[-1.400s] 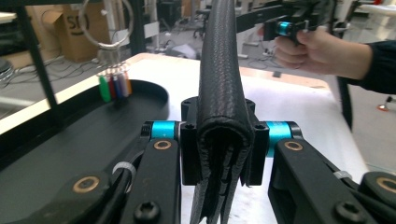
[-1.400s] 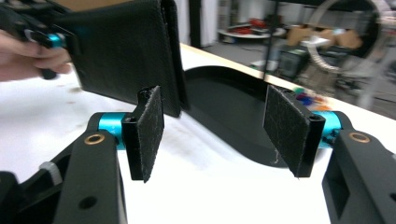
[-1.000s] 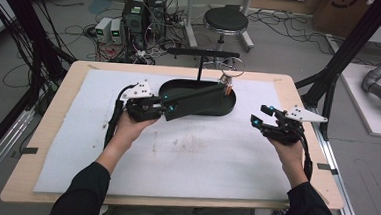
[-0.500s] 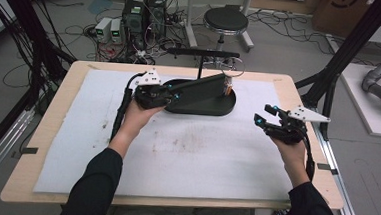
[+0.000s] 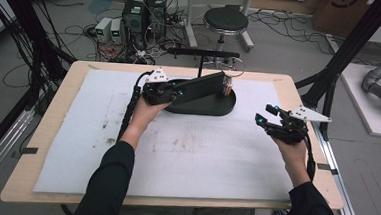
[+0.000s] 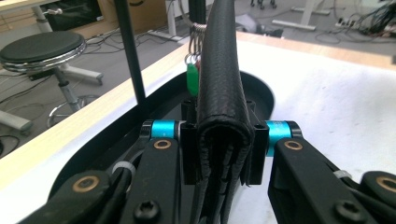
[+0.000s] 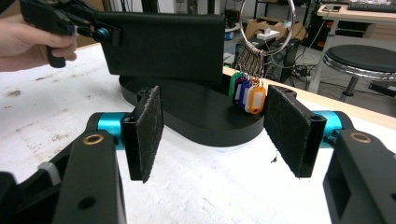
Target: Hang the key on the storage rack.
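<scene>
A black leather wallet [image 5: 205, 86] is clamped by its folded end in my left gripper [image 5: 178, 93], whose pads press on both sides of the wallet [image 6: 222, 84]. It is held on edge over the black oval base [image 5: 213, 109] of a stand, its far end near a key ring [image 5: 229, 70] with coloured tags [image 7: 247, 93]. The ring hangs from the stand's bar. My right gripper [image 5: 265, 115] hovers right of the base, open, with nothing between its pads [image 7: 212, 133]. From there I see the wallet [image 7: 163, 44] and the left gripper [image 7: 70, 21].
A white mat [image 5: 190, 157] covers the wooden table [image 5: 41, 143]. The stand's thin post [image 6: 130, 51] rises from the base's back edge. A round stool [image 5: 226, 20] and computer boxes [image 5: 144, 14] stand on the floor behind the table.
My left hand has carried the wallet away from me and to the right, over the stand's base toward the key ring. The right hand has stayed still.
</scene>
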{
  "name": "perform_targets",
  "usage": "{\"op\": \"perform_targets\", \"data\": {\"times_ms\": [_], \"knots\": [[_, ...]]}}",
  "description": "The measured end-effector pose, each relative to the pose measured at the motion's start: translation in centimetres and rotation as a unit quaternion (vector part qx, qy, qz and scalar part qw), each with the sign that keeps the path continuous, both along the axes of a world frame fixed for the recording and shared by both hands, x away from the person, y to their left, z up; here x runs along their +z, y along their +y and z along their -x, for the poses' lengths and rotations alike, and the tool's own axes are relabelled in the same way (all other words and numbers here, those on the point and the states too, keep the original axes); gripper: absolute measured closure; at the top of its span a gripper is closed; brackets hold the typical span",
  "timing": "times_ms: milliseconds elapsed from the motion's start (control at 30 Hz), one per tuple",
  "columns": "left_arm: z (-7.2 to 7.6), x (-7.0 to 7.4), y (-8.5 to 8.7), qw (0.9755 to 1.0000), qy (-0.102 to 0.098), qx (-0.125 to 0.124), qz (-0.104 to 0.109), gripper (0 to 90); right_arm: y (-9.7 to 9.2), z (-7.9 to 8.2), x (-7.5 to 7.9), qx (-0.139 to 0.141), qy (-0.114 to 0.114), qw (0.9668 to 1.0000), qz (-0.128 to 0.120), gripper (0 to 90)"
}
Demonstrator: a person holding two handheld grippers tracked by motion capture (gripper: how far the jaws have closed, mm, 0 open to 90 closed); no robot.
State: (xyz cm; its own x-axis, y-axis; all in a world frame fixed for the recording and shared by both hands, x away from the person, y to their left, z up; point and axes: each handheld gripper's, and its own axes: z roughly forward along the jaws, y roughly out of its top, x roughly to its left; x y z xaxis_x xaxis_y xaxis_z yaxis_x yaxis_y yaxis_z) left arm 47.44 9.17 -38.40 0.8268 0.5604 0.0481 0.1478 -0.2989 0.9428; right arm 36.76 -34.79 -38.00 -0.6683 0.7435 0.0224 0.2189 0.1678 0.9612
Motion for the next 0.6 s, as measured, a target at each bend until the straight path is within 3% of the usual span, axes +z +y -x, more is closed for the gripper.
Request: {"op": "perform_targets", "data": {"times_ms": [333,600], "knots": [[-1.6,-1.9,-0.4,0.9997,-0.017,0.013,-0.014,73.7,0.0,-0.1,-0.1,0.002,-0.001,1.0,0.0,38.4],[-2.5,-3.6,-0.6,0.9995,0.012,0.027,-0.015,73.6,-0.1,-0.1,-0.1,0.003,0.002,1.0,-0.002,38.4]]}}
